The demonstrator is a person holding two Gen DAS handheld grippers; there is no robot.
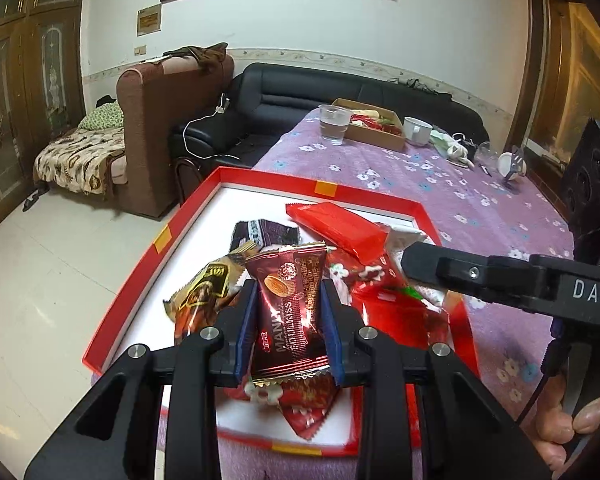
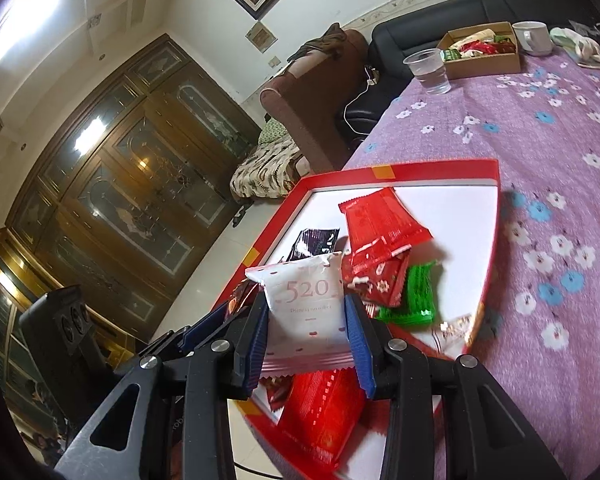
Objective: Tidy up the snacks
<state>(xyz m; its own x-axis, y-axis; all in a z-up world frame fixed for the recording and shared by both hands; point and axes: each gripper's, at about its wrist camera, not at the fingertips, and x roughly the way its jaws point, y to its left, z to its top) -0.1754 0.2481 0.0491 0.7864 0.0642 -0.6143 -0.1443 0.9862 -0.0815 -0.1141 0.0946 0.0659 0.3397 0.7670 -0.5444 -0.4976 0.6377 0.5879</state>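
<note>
Snacks lie in a loose heap inside the red tray (image 1: 168,236), a shallow red-rimmed box lid with a white floor, at the near corner of the bench (image 1: 480,216) under its purple flowered cloth. Each gripper has one packet out of the heap. The left gripper (image 1: 290,308) is closed on the dark red almond chocolate packet (image 1: 290,312), its blue pads pressing both long edges, the packet lifted above the pile. The right gripper (image 2: 306,320) is clamped the same way on the white "520" packet (image 2: 306,304), held over the tray's near edge.

Left in the tray are the long red wafer packet (image 1: 340,228), a dark purple packet (image 1: 266,234), a gold-and-brown packet (image 1: 204,292), red flowered packets (image 2: 374,280), a green packet (image 2: 416,300) and another red packet (image 2: 320,412) near the front rim, overlapping with no order to them.

Across the bench, well apart from the tray, an open cardboard box (image 2: 484,62) already holds several wrappers, beside a plastic cup (image 2: 428,70) of water and a white mug (image 2: 534,38).

My reading is that the sorting is at an early to middle stage: some packets sit in the cardboard box, two are in hand, and most of the heap remains unsorted. Which place is the destination cannot be told from this.
</note>
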